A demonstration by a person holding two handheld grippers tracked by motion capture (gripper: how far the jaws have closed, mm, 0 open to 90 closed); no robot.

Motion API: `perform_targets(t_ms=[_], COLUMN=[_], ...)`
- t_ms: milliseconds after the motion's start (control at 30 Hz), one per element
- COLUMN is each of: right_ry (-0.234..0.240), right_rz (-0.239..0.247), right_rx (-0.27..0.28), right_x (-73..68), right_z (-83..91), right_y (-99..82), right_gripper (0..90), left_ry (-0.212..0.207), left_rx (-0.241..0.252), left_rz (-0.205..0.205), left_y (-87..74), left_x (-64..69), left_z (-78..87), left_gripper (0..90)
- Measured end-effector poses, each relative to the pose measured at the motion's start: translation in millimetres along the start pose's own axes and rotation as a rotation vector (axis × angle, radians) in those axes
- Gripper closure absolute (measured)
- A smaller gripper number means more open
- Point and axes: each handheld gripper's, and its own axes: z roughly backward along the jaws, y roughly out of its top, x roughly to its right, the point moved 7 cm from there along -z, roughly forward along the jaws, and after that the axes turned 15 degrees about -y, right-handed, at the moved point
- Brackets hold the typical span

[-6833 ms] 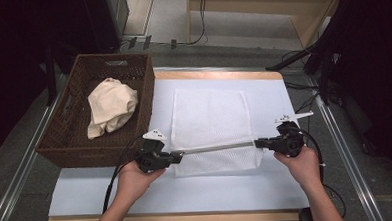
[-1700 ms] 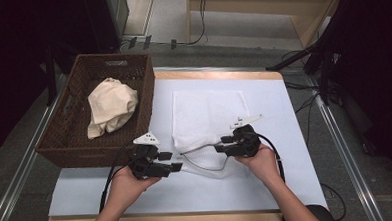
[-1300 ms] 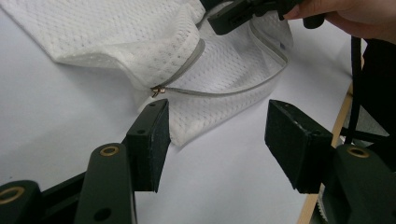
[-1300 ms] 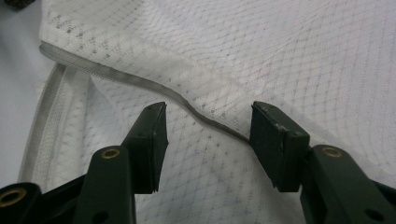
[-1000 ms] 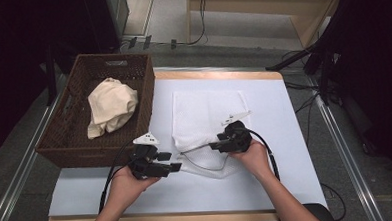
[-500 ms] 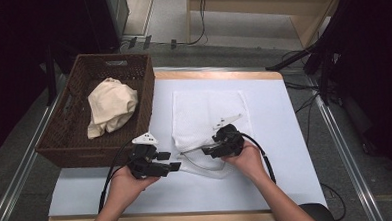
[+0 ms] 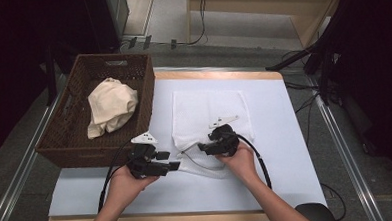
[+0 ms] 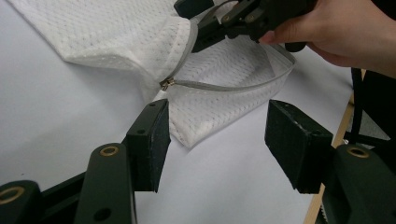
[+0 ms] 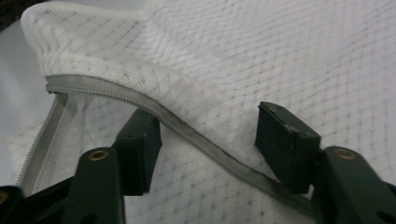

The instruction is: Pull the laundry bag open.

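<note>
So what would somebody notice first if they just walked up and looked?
Probably the white mesh bag in the middle of the table, its grey zipper open, with the right tool at its opening. Next, the brown wicker basket on the left, holding a crumpled cream cloth.

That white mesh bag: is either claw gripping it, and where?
Neither grips the mesh bag. The right gripper straddles the upper zipper edge, jaws open. The left gripper is open near a corner.

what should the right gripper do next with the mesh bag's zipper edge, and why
Probably close the right gripper on the upper zipper edge of the mesh bag. That edge runs between its open jaws, not yet pinched, and the bag's mouth gapes; the left gripper waits open near the zipper pull.
</note>
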Motion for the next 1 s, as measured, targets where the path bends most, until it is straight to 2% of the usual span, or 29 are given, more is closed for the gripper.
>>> perform_targets(t_ms=[33, 67, 100, 133, 300, 367, 400, 500, 567, 600, 700, 767, 833, 933, 1000], right_ry=[-0.008, -0.033, -0.033, -0.053, -0.062, -0.059, -0.043, -0.025, -0.012, 0.015, 0.027, 0.024, -0.007, 0.011, 0.015], right_rz=[-0.007, 0.008, 0.008, 0.023, 0.018, 0.024, 0.014, 0.004, -0.014, -0.049, -0.052, -0.039, -0.038, -0.057, -0.056], right_rx=[0.005, 0.002, 0.002, 0.009, 0.014, 0.017, 0.018, 0.024, 0.034, 0.041, 0.045, 0.053, 0.038, 0.027, 0.030], right_x=[1.9, 4.7, 4.7, 7.2, 9.2, 8.3, 7.2, 4.5, 3.4, 0.0, -3.6, -7.3, -5.8, -2.1, -0.9], right_z=[-0.3, -0.3, -0.3, 0.5, -0.1, 0.0, 0.2, 0.6, 0.2, -1.5, -3.7, -3.6, -4.7, -6.7, -3.1], right_y=[0.5, -0.2, -0.2, -0.1, -0.8, -0.7, -0.1, 1.3, 2.8, 5.6, 7.8, 10.0, 11.7, 11.8, 14.1], right_gripper=[44.5, 47.5, 47.5, 50.9, 57.5, 58.2, 60.5, 60.1, 60.1, 59.8, 57.8, 60.0, 68.5, 82.0, 86.2], left_ry=[0.000, -0.002, -0.002, -0.001, 0.002, 0.004, 0.003, -0.001, -0.001, -0.001, -0.001, -0.001, -0.003, -0.003, -0.004], left_rx=[0.001, 0.003, 0.003, 0.001, 0.006, 0.008, 0.009, 0.001, -0.003, -0.003, -0.006, -0.006, -0.007, -0.007, -0.005], left_rz=[0.001, 0.001, 0.001, 0.004, 0.007, 0.006, 0.005, 0.001, 0.000, 0.000, 0.003, 0.002, 0.004, 0.005, 0.006], left_y=[0.0, -0.1, -0.1, -0.4, -0.4, -0.2, 0.0, -0.4, -0.5, -0.5, -0.8, -0.9, -1.3, -1.6, -1.5], left_x=[-0.2, -0.8, -0.8, -1.5, -3.0, -3.2, -2.9, -2.7, -2.4, -1.8, -1.6, -1.6, -2.6, -3.0, -3.0], left_z=[0.2, 0.4, 0.4, 0.6, 1.6, 2.5, 2.0, 0.5, 0.3, -0.1, -0.7, -0.8, -0.9, -0.5, 0.1], left_gripper=[40.9, 40.9, 40.9, 40.9, 41.0, 41.0, 41.1, 41.0, 41.0, 41.1, 41.0, 41.0, 41.0, 41.1, 41.1])
